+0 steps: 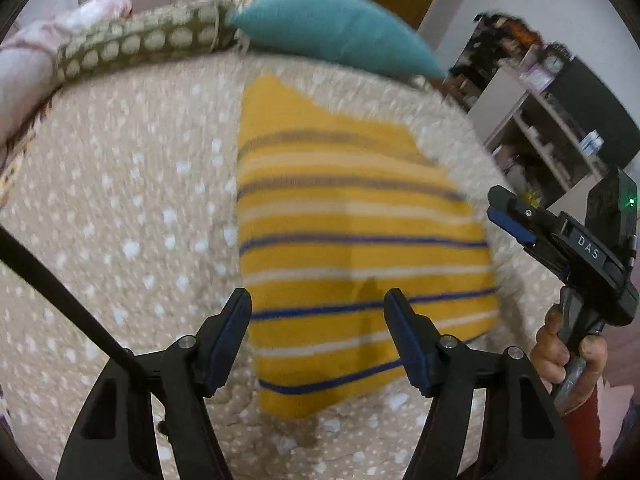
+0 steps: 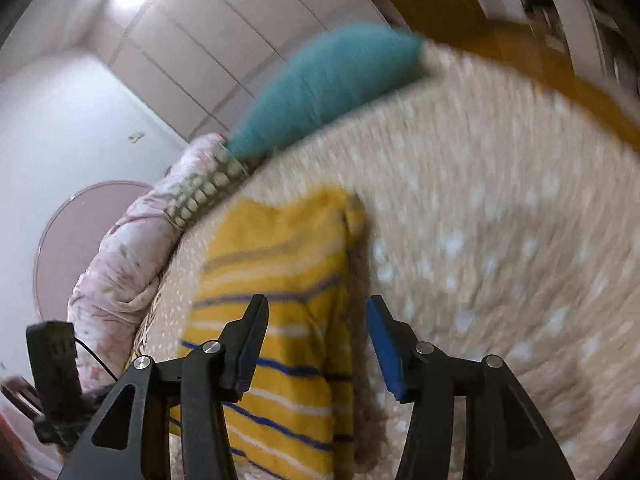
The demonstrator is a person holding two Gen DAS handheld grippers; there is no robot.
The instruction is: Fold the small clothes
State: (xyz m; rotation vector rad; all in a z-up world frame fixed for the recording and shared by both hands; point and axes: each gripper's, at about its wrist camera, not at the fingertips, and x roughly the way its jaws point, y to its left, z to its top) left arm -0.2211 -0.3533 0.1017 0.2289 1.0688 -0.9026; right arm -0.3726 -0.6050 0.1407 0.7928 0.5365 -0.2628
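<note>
A yellow striped garment [image 1: 360, 256], banded in white, grey-brown and blue, lies flat and folded on a beige bedspread with white dots [image 1: 120, 240]. In the left wrist view it fills the centre and runs down to about 6 o'clock, its left edge straight and its top corner pointing toward 12 o'clock. The left gripper [image 1: 318, 336] hangs over the garment's near end with its jaws spread apart; nothing sits pinched between them, and the pads are off the cloth as far as the blur allows a reading. At 3 o'clock in the same view, the right gripper [image 1: 510, 216] sits beyond the garment's right edge, held by a hand [image 1: 568, 352] at about 4 o'clock. In the right wrist view the right gripper [image 2: 316, 344] also has its jaws spread, empty, with the garment's right-hand folded edge [image 2: 344, 320] lying under the gap and the rest of the cloth stretching toward 7 o'clock. A teal cushion [image 1: 332, 28] rests at 12 o'clock on the far side of the bed, beside an olive spotted pillow [image 1: 148, 40] at 11 o'clock and a pale pink floral quilt [image 2: 120, 264] bunched at the edge. Shelving [image 1: 548, 132] stands at 2 o'clock.
</note>
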